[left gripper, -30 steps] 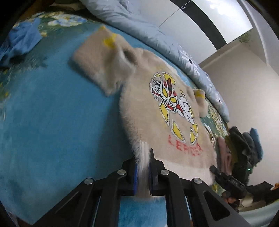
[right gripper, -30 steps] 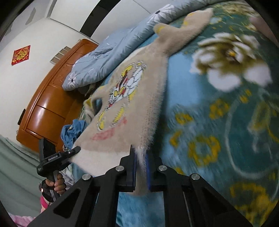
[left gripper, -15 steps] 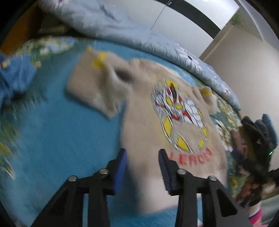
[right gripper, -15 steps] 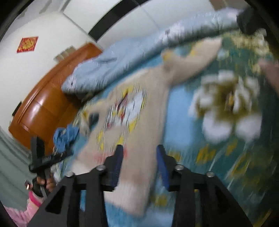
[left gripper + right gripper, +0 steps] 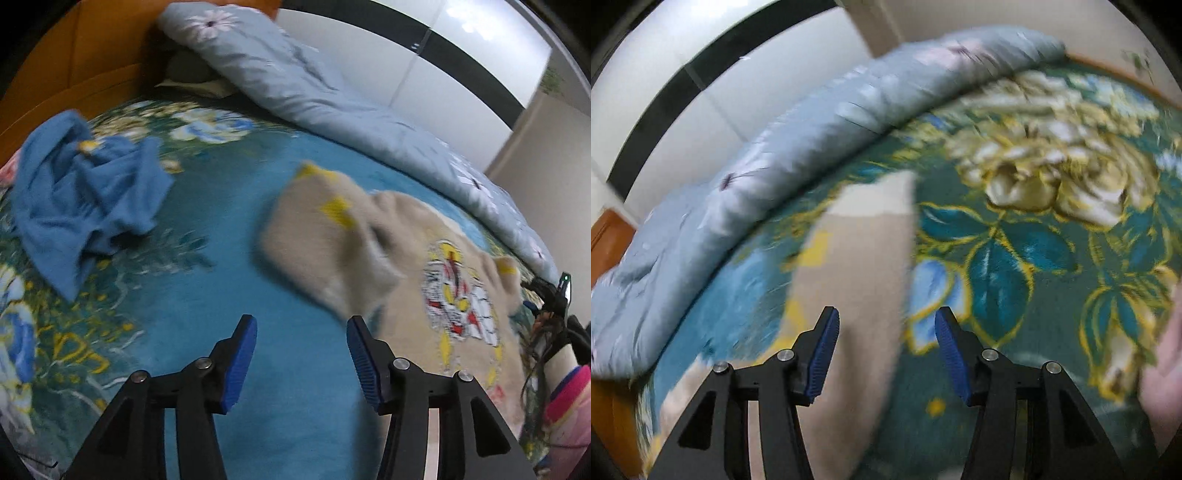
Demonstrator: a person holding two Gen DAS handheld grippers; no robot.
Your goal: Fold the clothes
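On the bed's floral blanket (image 5: 192, 295) lies the beige sweater (image 5: 424, 258), spread front-up with its printed figure showing; a second ago each tool was clamped on a bottom corner of its hem, half a second ago both had let go, and now both stand released with nothing between the blue pads; the left tool (image 5: 301, 354) hangs over bare blanket just left of the sweater's near sleeve, the right tool (image 5: 884, 345) over the other sleeve (image 5: 857, 266), whose pale cuff points away toward the rolled grey-blue quilt (image 5: 775, 155).

That change reads, to my judgement, as the laying-out being finished: the garment has been pulled flat and dropped, and both tools have swung from the hem up toward the sleeves, so folding the sleeves inward looks like the work at hand; the frames are motion-blurred, so how smooth the cloth lies I cannot tell.

The sweater's long axis runs from hem, nearest the person, to neck, pointing toward the quilt; in the left view it slants up and left; the near sleeve is doubled back across the shoulder rather than stretched out.

A crumpled blue garment (image 5: 81, 192) sits well apart at the left, near the wooden headboard (image 5: 74, 74).
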